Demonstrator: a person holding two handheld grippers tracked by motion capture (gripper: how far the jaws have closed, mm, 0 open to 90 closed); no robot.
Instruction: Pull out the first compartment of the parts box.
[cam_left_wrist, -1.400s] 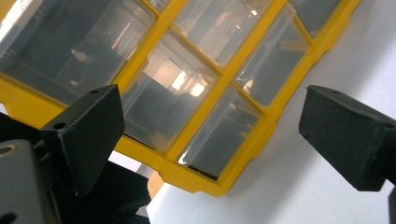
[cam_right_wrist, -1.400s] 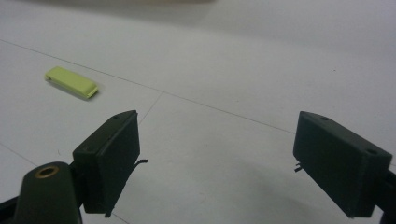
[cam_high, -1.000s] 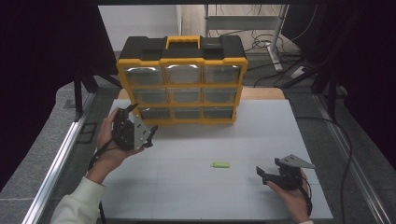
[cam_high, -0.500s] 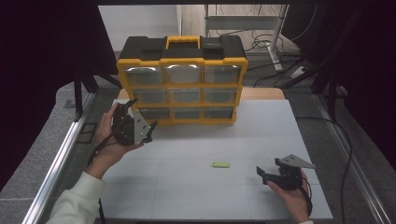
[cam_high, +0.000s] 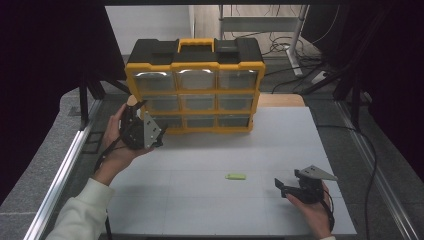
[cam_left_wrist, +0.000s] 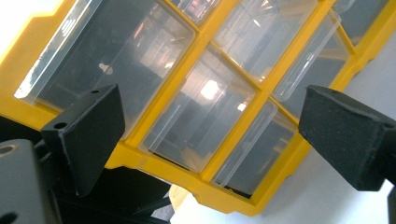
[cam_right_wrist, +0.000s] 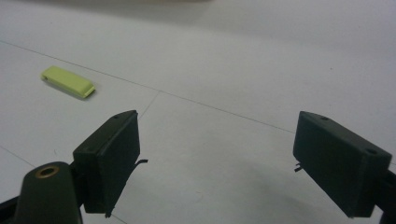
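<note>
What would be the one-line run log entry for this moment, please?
left gripper: open, at lower-left drawers of organizer box | right gripper: open, empty, low over table | green piece: flat on table, untouched

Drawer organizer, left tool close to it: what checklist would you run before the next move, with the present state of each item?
1. Left tool open: ok, jaws spread wide in the left gripper view.
2. Left tool aimed at the drawer organizer: ok, its clear drawers sit between the jaws.
3. Contact with a drawer: not ok, no jaw touches one.
4. Drawers shut: cannot tell, some fronts look tilted.
5. Right tool open and empty: ok.
6. Green piece free on the table: ok, it lies apart from both tools.
</note>
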